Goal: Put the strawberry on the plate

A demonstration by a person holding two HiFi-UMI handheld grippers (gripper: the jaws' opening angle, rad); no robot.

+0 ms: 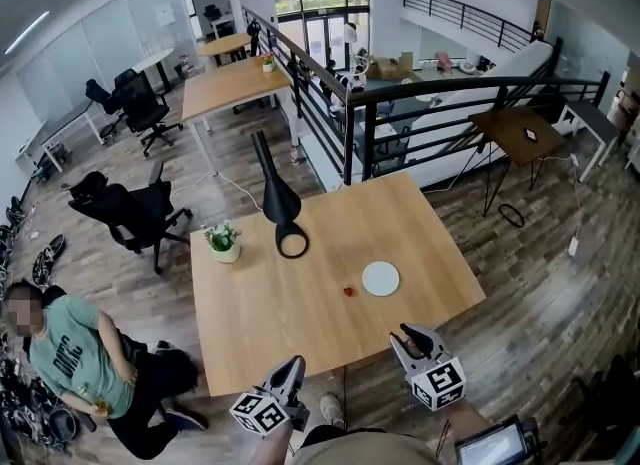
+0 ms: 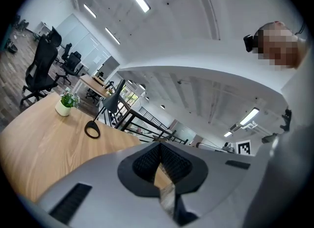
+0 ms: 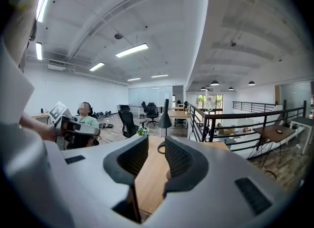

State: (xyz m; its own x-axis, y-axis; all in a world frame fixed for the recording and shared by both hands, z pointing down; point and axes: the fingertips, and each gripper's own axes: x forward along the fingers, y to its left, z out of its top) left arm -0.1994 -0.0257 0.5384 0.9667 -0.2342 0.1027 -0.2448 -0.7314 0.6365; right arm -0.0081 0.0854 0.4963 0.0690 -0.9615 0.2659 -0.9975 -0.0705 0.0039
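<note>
**One berry, one plate, two grippers**

On the single table [image 1: 300, 328] before you sit one strawberry [image 1: 348, 291], one white plate [image 1: 380, 278], one potted plant [image 1: 222, 241] and one black lamp [image 1: 279, 193]. You hold two tools, a left gripper [image 1: 293, 365] and a right gripper [image 1: 406, 334]. One person [image 1: 72, 353] is at your left. Beyond the table are at least two black office chairs [image 1: 132, 215], [image 1: 145, 111] and two more wooden desks [image 1: 235, 85], [image 1: 225, 45].

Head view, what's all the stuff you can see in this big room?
table: one, light wood, centre
strawberry: one, red, on table, left of plate
plate: one, white, on table, empty
desk lamp: one, black, table's far side
potted plant: one, green, table's left side
office chairs: several, black, left floor
seated person: one, green shirt, bottom left
left gripper: one, grey, fingers shut, bottom
right gripper: one, grey, fingers slightly apart, empty
</note>
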